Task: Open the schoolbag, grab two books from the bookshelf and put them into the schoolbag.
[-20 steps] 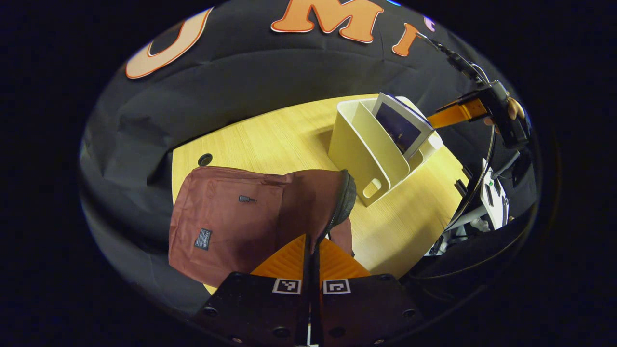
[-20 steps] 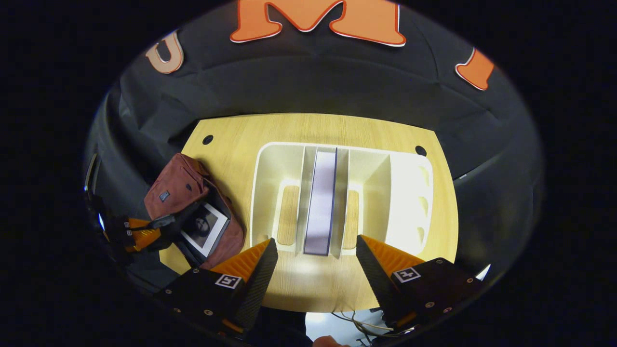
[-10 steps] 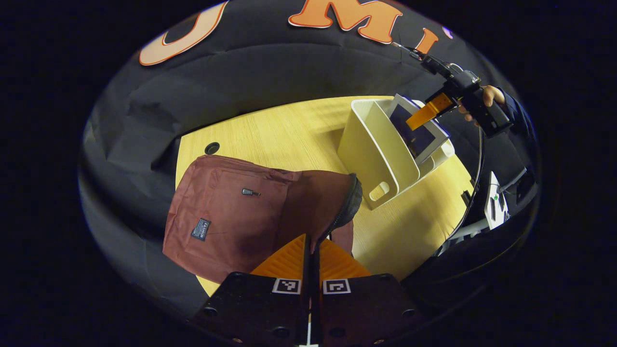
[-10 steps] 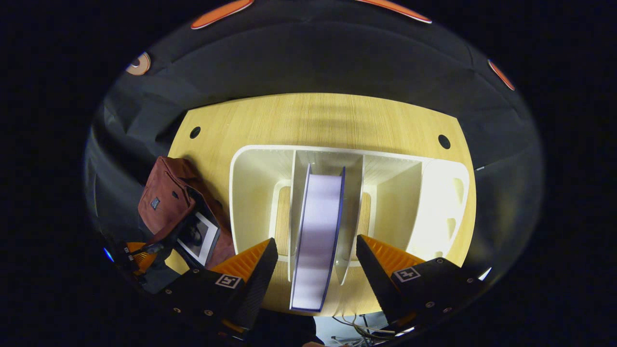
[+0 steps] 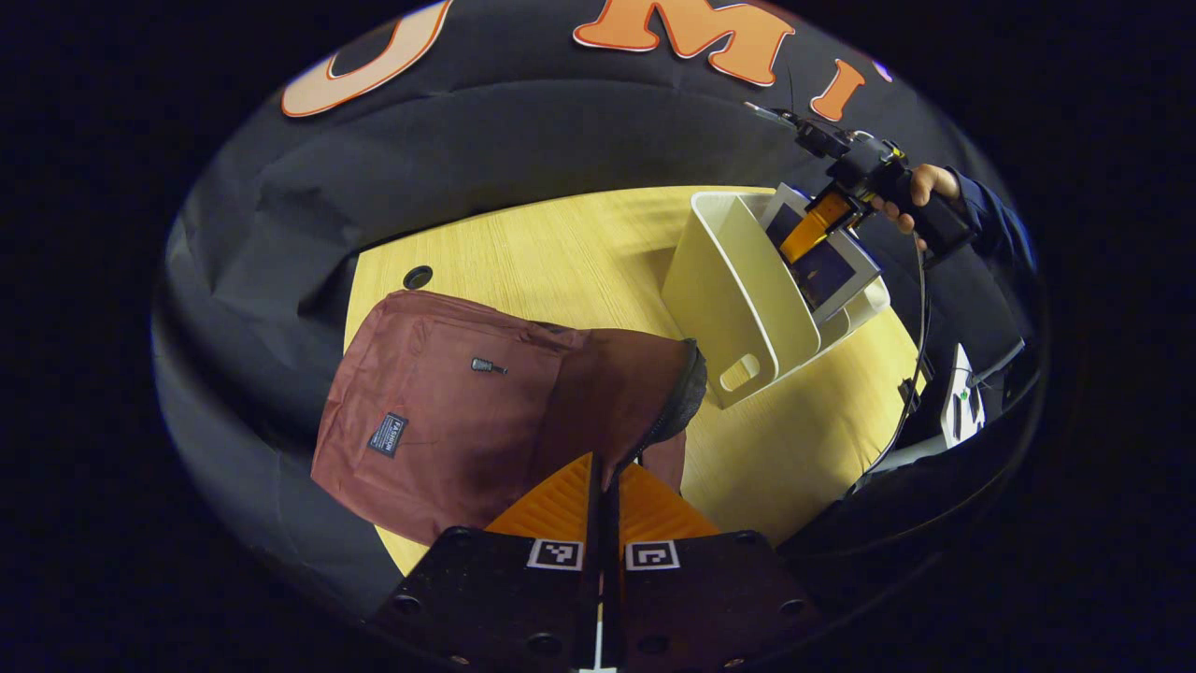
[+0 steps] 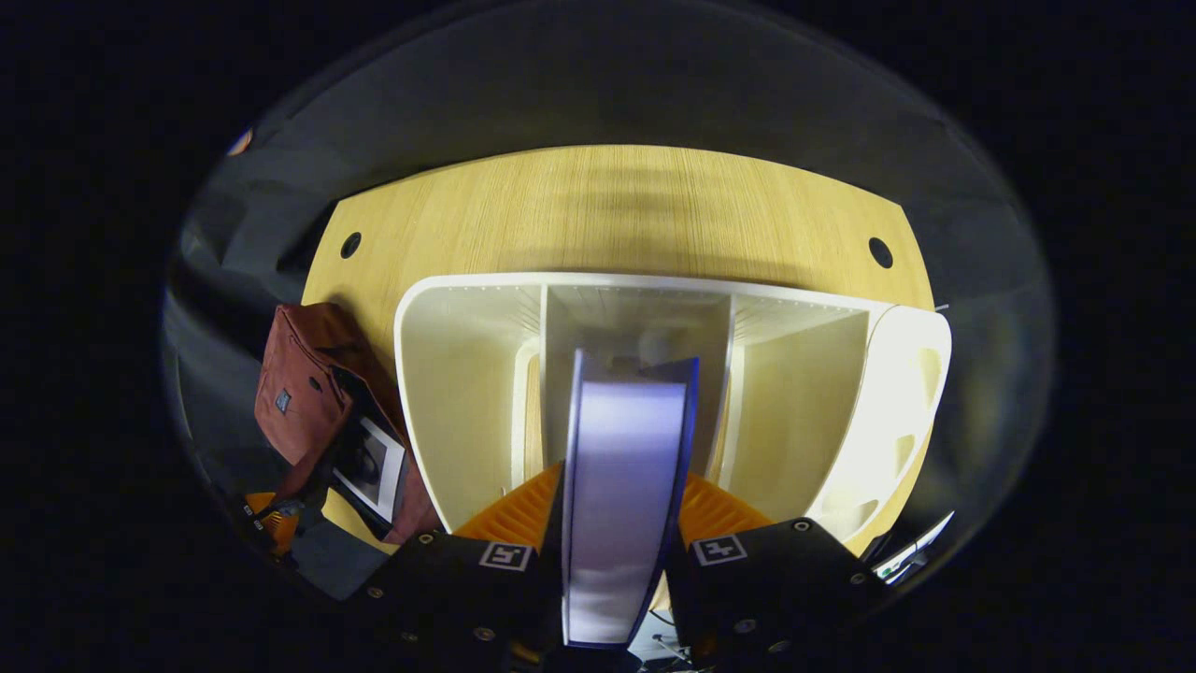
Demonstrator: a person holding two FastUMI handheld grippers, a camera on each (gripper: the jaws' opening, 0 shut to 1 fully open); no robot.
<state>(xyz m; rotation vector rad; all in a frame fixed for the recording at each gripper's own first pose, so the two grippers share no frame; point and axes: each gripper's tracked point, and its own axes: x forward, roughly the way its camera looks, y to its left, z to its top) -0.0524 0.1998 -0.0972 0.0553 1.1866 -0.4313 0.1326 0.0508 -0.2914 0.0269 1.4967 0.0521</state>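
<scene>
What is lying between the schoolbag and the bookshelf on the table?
Nothing: in the left gripper view, bare table separates the schoolbag from the bookshelf.

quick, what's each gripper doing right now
Left gripper: shut on the schoolbag's opening edge.
Right gripper: shut on the book in the bookshelf.

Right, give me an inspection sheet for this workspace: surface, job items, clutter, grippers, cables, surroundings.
Surface: wooden table, two round holes near the back edge.
Job's things: maroon schoolbag lying open, one book inside; second book upright in the middle slot of the white bookshelf.
Clutter: nothing seen.
Grippers: left gripper shut on the schoolbag's opening edge, holding it up; right gripper shut on the second book.
Cables: one cable hanging from the right gripper.
Surroundings: black cloth wall; white device beyond the table's edge.
</scene>
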